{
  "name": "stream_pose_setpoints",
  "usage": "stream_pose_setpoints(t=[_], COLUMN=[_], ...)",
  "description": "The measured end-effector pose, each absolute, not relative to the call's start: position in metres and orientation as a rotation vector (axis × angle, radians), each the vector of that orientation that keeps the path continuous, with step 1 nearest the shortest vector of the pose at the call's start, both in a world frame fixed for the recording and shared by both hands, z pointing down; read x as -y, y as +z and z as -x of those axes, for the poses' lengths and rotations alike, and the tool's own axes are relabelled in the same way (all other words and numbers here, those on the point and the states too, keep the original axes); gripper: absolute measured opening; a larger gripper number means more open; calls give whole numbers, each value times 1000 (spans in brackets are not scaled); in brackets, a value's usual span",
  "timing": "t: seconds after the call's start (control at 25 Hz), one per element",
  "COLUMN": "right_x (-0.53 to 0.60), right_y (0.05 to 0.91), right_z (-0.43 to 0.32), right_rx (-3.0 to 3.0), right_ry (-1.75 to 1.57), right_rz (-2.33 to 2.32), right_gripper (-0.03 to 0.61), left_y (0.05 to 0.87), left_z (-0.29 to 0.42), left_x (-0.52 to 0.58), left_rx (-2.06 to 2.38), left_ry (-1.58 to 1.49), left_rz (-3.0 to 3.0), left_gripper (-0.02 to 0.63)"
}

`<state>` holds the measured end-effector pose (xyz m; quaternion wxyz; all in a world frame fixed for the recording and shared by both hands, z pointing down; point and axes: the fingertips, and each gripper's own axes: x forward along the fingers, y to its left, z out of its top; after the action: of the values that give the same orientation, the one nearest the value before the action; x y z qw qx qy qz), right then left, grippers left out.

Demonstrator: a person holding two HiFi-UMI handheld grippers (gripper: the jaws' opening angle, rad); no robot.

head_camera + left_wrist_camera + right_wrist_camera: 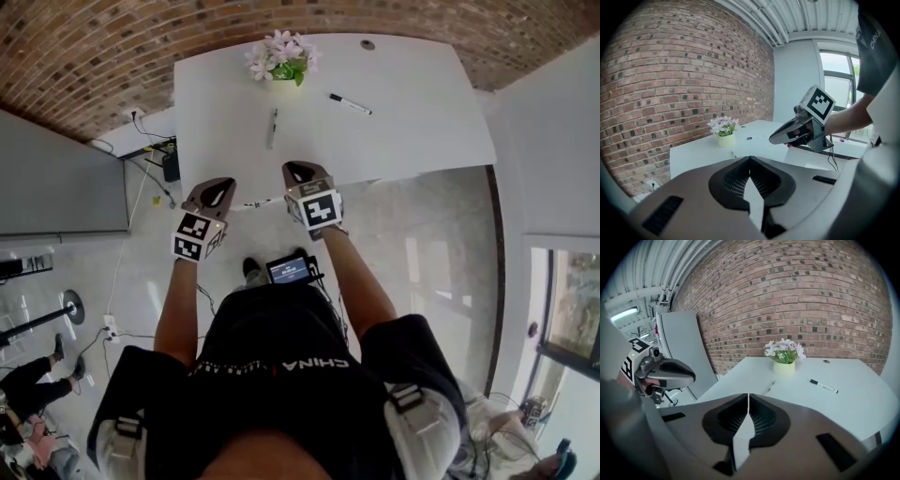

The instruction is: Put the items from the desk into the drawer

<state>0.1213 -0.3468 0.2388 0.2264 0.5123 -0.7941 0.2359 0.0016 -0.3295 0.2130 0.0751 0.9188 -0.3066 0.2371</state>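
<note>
A white desk stands against the brick wall. On it lie a black-capped white marker, a slim grey pen and a pot of pale flowers. My left gripper and right gripper hover side by side at the desk's near edge, both shut and empty. In the right gripper view its jaws meet, with the pen, the marker and the flower pot beyond. The left gripper has its tips together too, and the right gripper shows to its right.
A grey panel stands left of the desk, with cables and a black box on the floor beside it. A small screen device hangs at the person's waist. Another person's legs show at lower left.
</note>
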Motion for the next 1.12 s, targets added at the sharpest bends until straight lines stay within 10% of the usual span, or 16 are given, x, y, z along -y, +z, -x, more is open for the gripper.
stream_pose_setpoints(t=[1.12], right_x=[503], right_y=[416], right_z=[-113], right_rx=[1842], right_ry=[1015], right_rz=[-1610], right_gripper=[143], left_y=[300], left_z=[2], left_x=[406], left_rx=[878], left_ry=[720], left_rz=[-2601], left_gripper=[12])
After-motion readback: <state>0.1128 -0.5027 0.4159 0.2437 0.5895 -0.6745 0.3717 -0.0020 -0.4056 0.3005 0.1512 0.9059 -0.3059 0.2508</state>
